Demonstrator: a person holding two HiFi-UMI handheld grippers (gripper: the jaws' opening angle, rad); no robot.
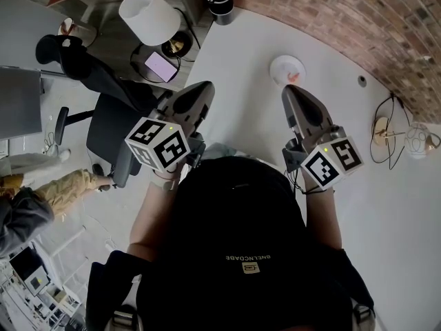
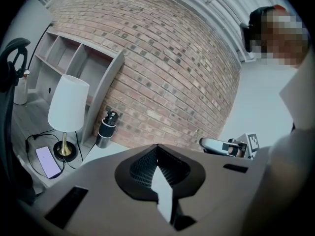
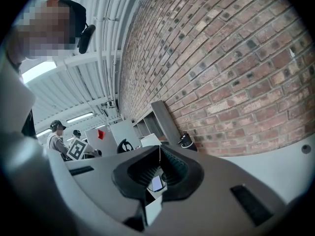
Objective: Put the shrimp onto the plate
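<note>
Tongs are closed and empty on both sides: left tongs [image 2: 157,146] and right tongs [image 3: 160,148] show jaws pressed together with nothing between, both held high over the bench's [image 1: 241,54] near edge. No grasp is in hand; this looks like a rest pose. The plate [image 1: 277,63] sits well apart, toward the far edge by the brick wall. The shrimp [image 1: 293,77] is a small orange-pink bit at the plate's near rim, too small to tell whether on it. Next comes checking that.

Bright even daylight, soft shadows, strong fisheye curvature, dark vignetted corners
</note>
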